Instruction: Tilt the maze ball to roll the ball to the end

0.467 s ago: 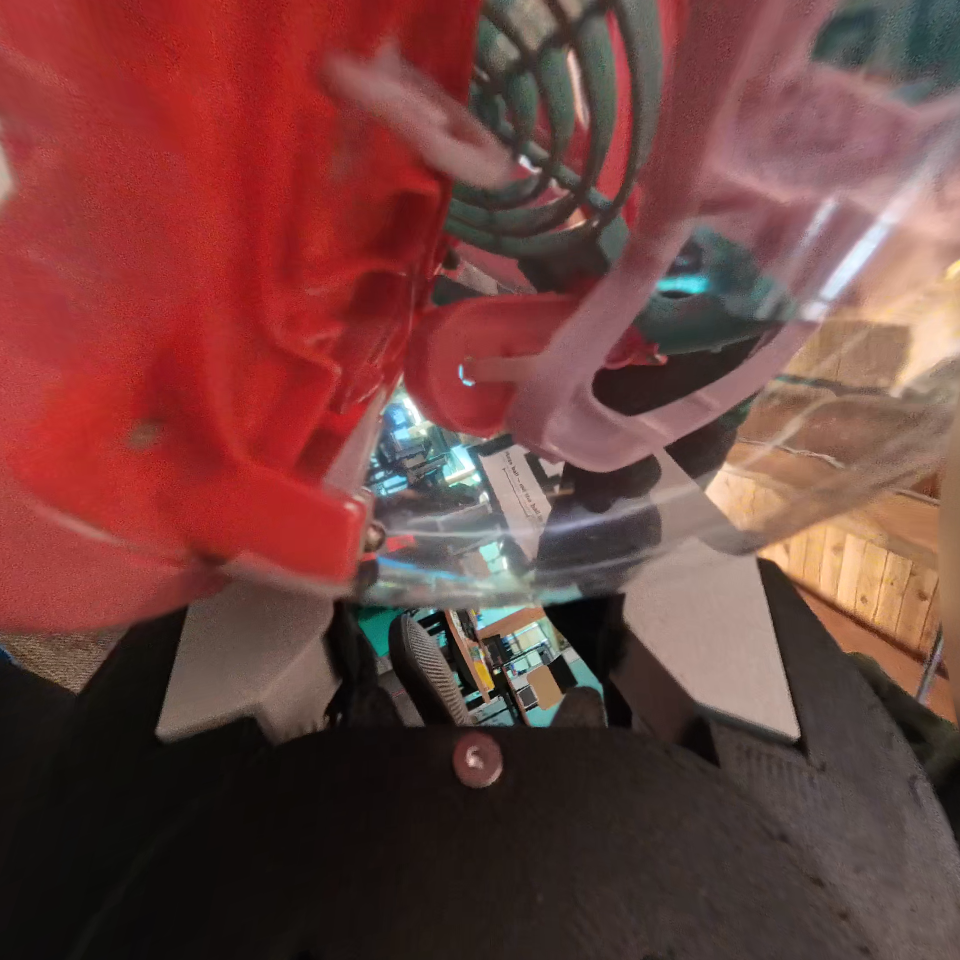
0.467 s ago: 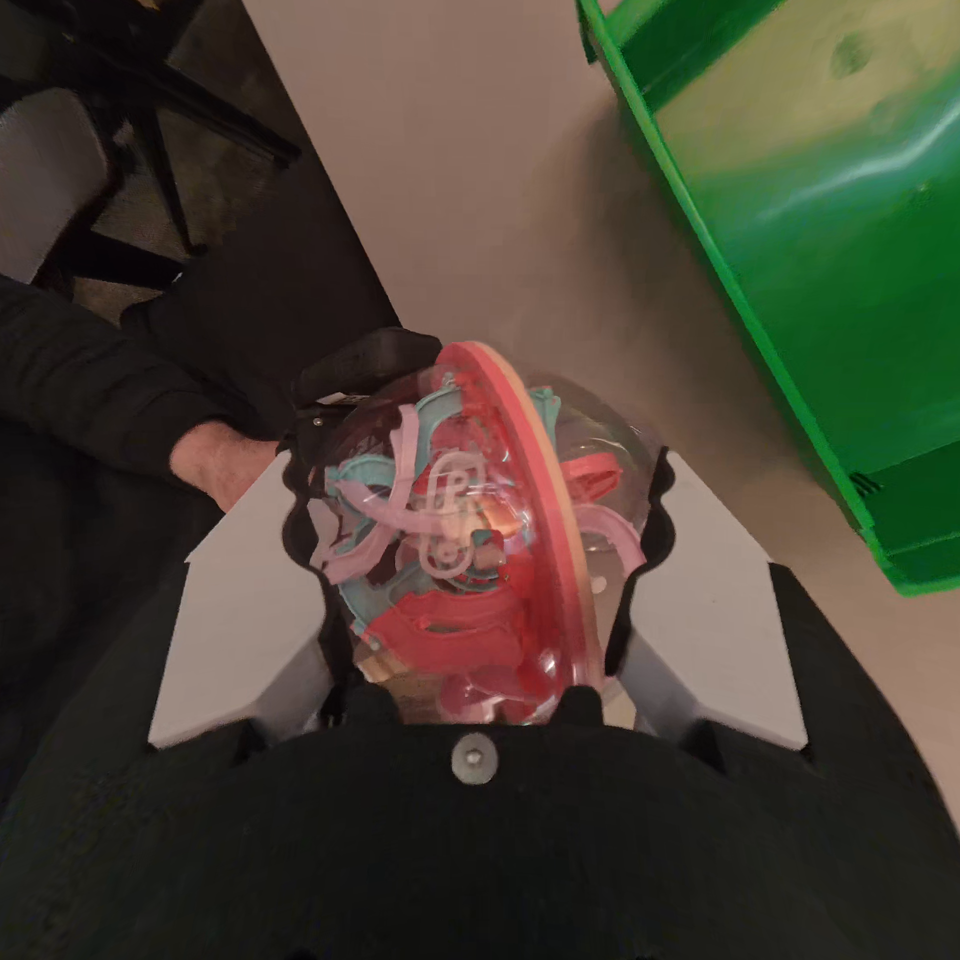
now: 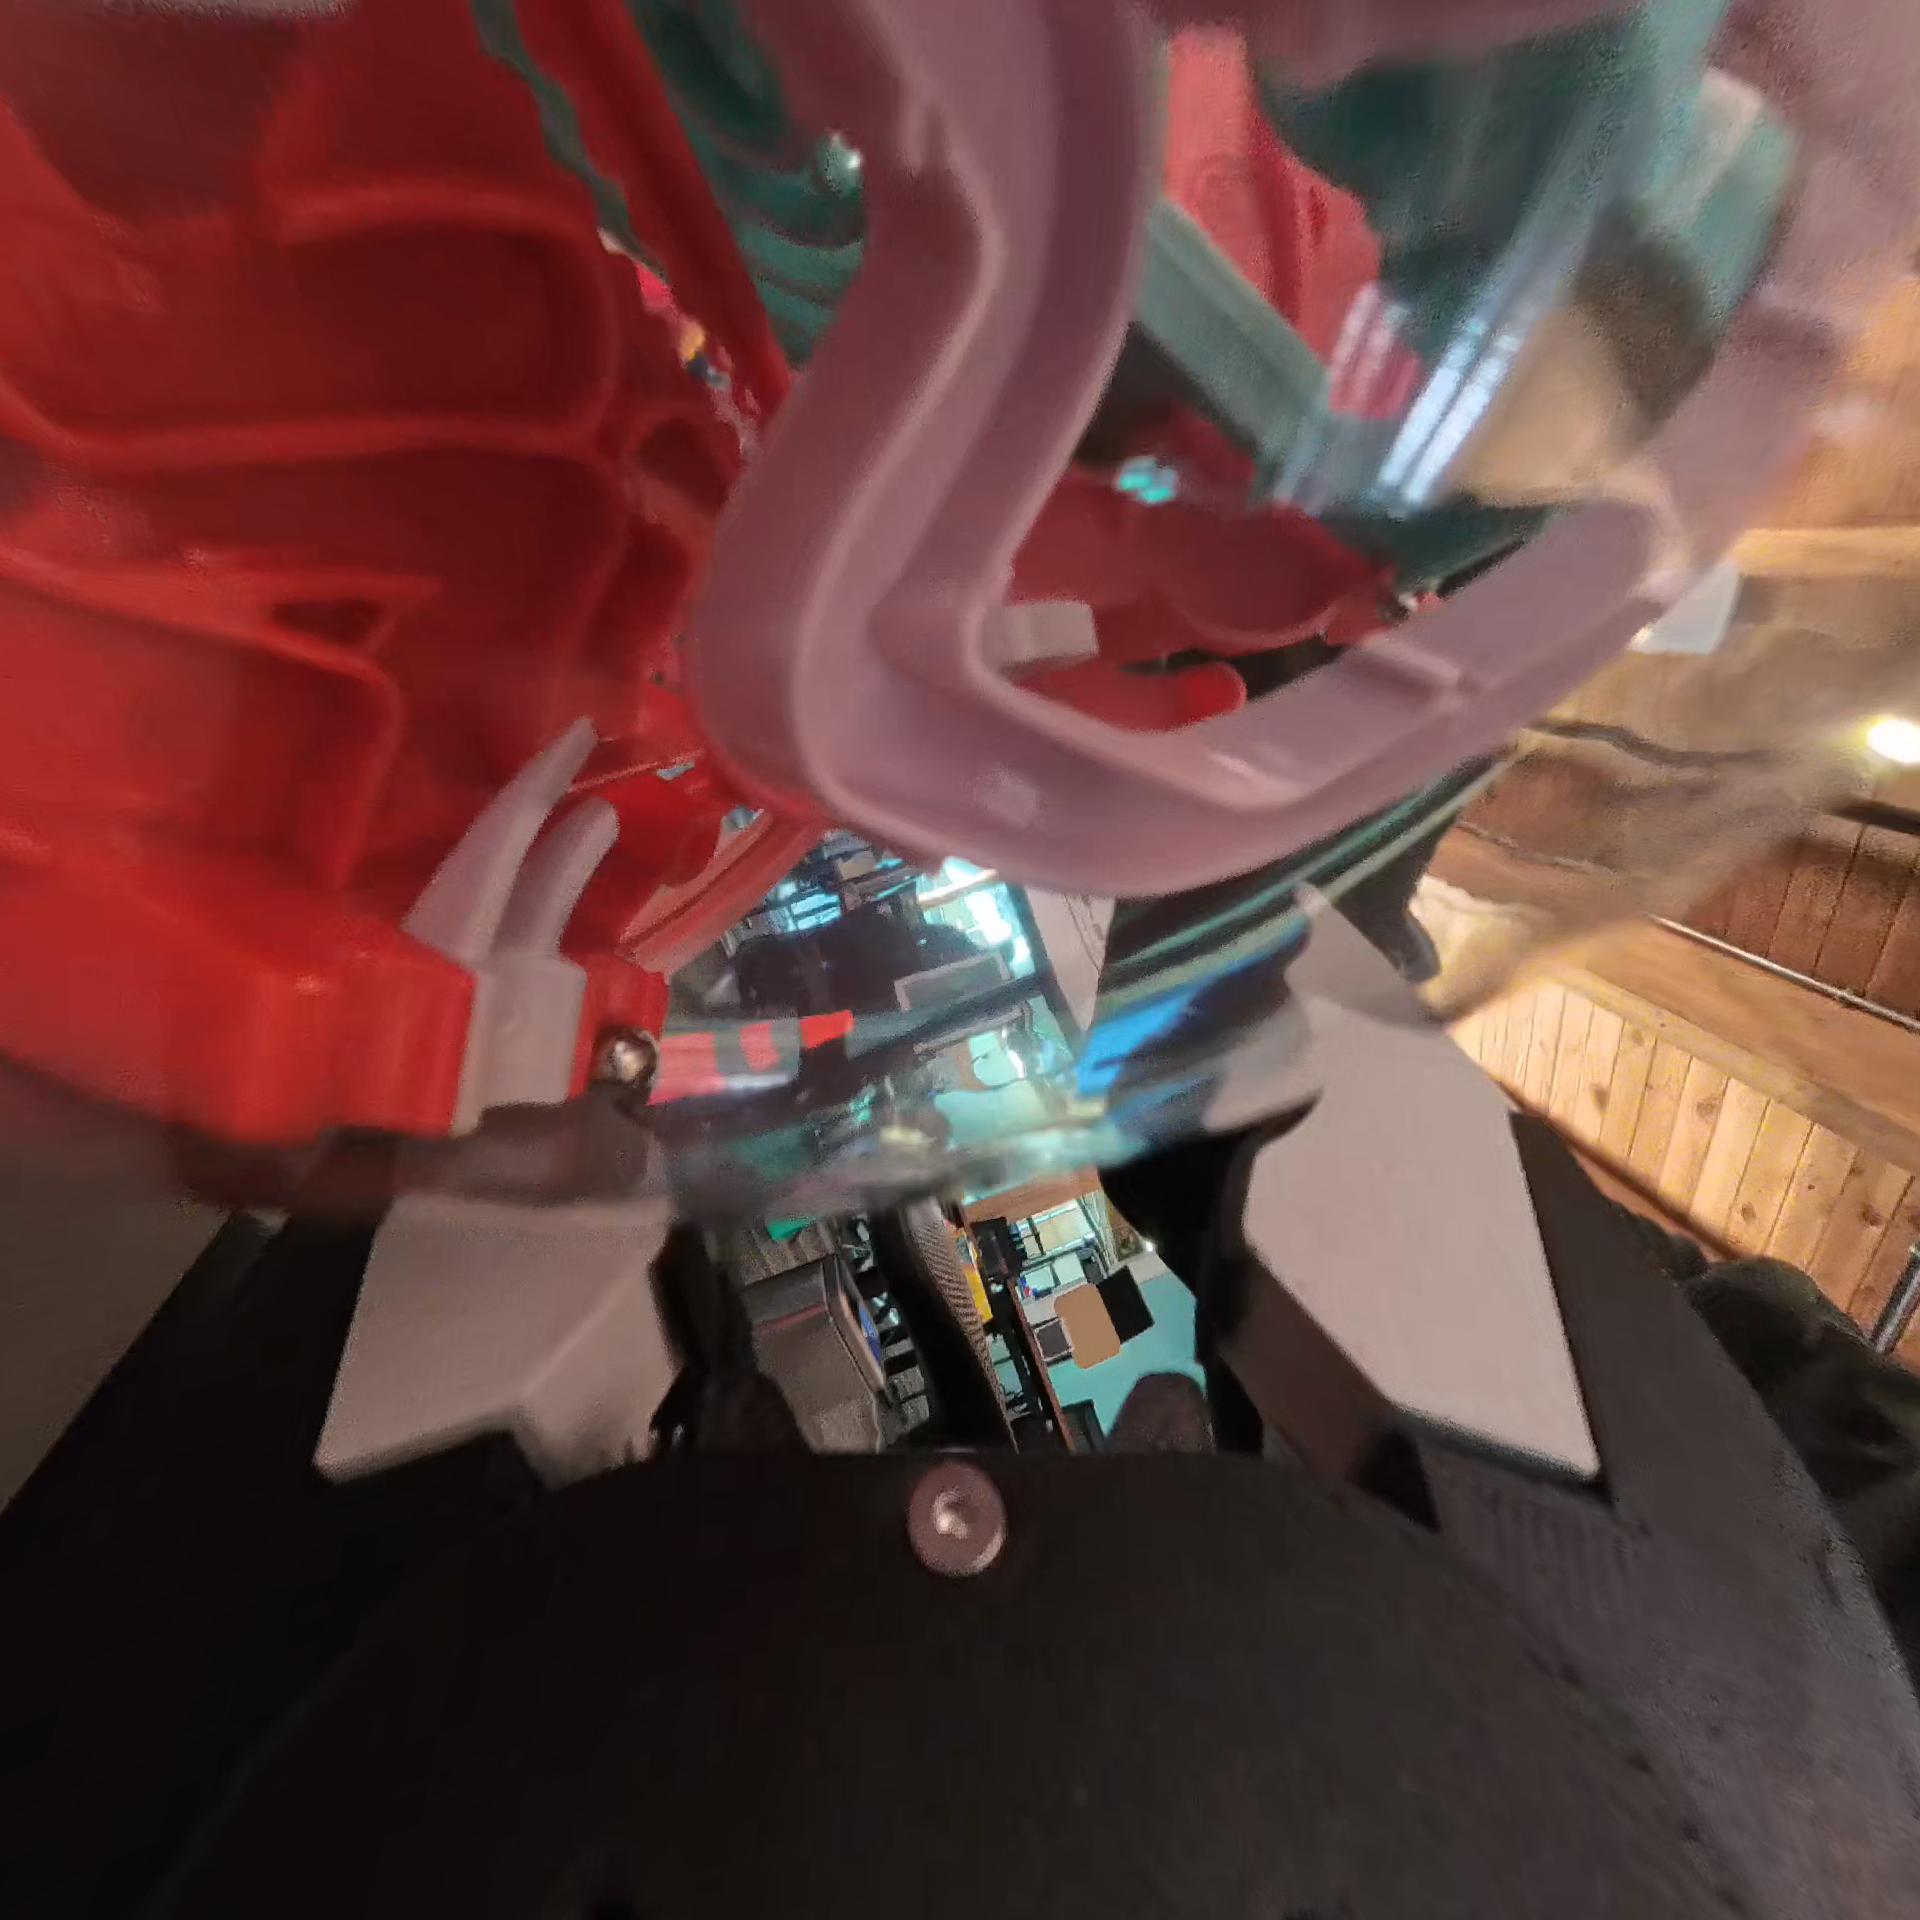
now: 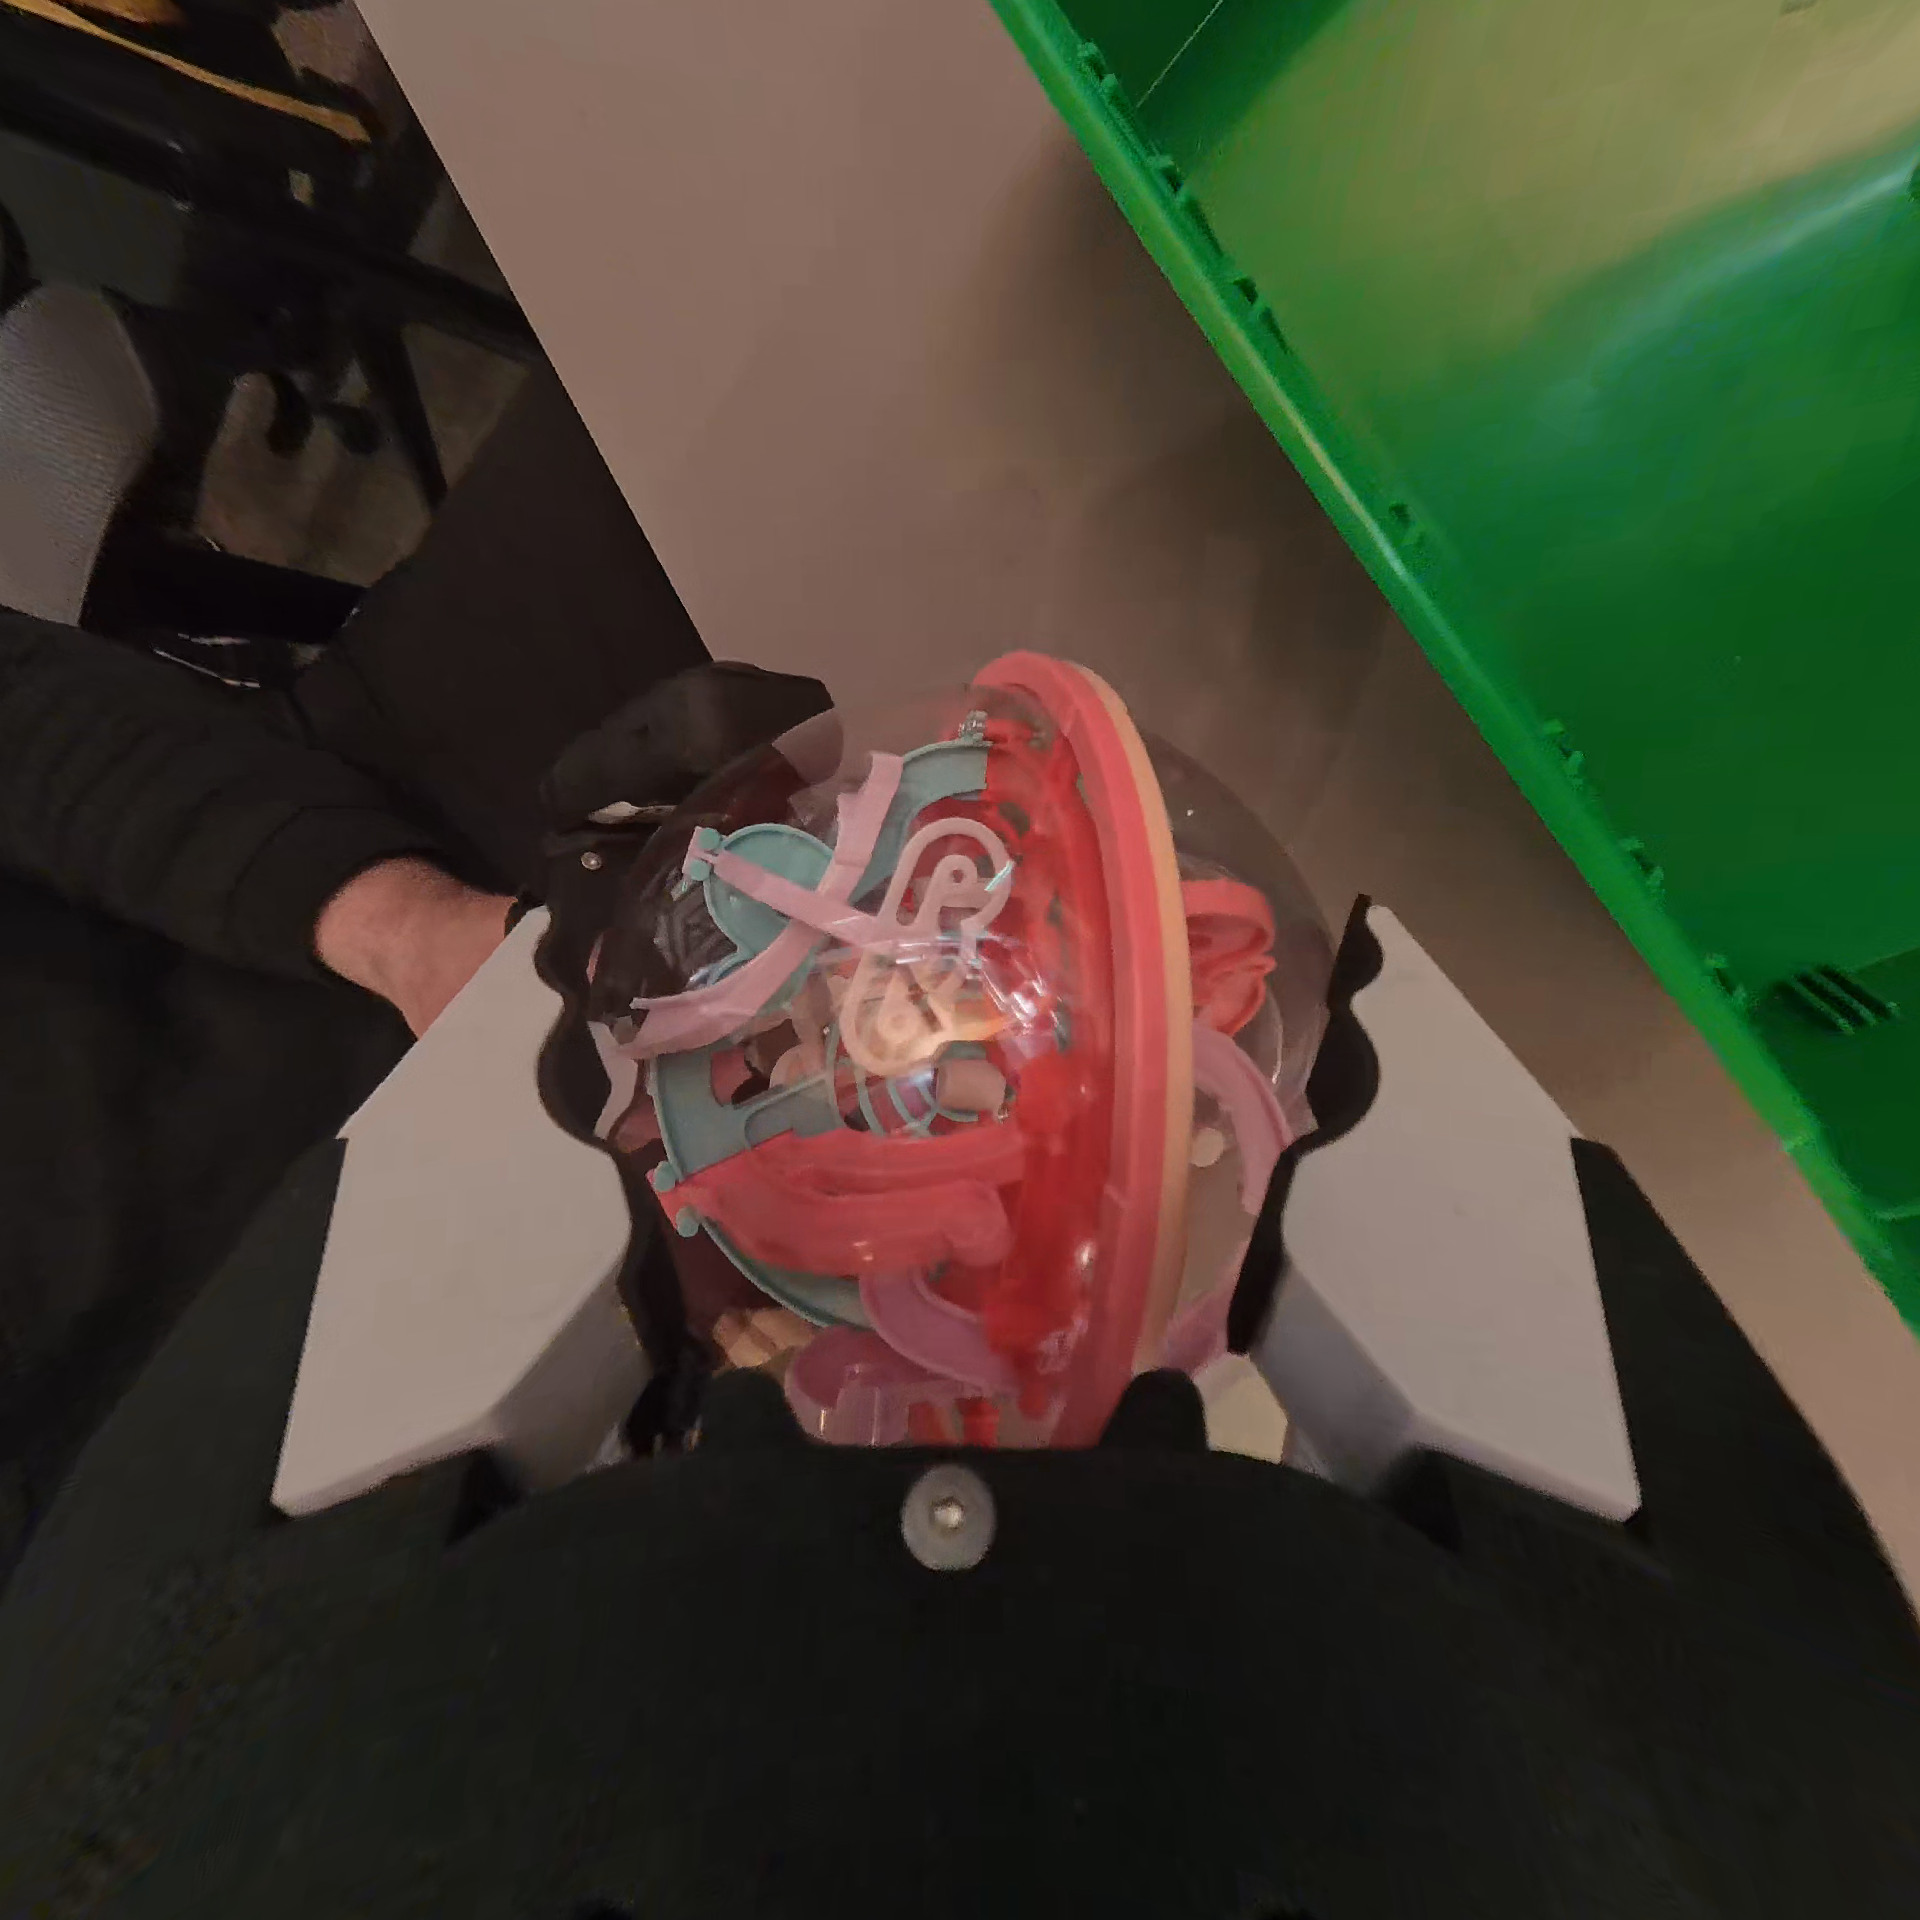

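The maze ball [image 4: 935, 1039] is a clear sphere with a red ring and red, pink and teal tracks inside. It sits between the two fingers of my right gripper [image 4: 951, 987], which is shut on it above the grey table [image 4: 831, 364]. My left gripper [image 4: 675, 738] presses on the ball's far left side. In the left wrist view the maze ball [image 3: 935, 520] fills the top, very close and blurred, with its clear shell lodged between the fingers of the left gripper [image 3: 935, 1174]. I cannot make out the small rolling ball.
A green plastic crate [image 4: 1558, 520] stands close on the right of the ball. The table's edge runs diagonally on the left, with an office chair [image 4: 62, 416] beyond it. A person's black sleeve and wrist [image 4: 395, 925] reach in from the left. A wooden wall [image 3: 1662, 1091] shows in the left wrist view.
The ball has turned a little between the grippers: the red ring stands more upright in the right wrist view, and the pink track has swung nearer in the left wrist view.
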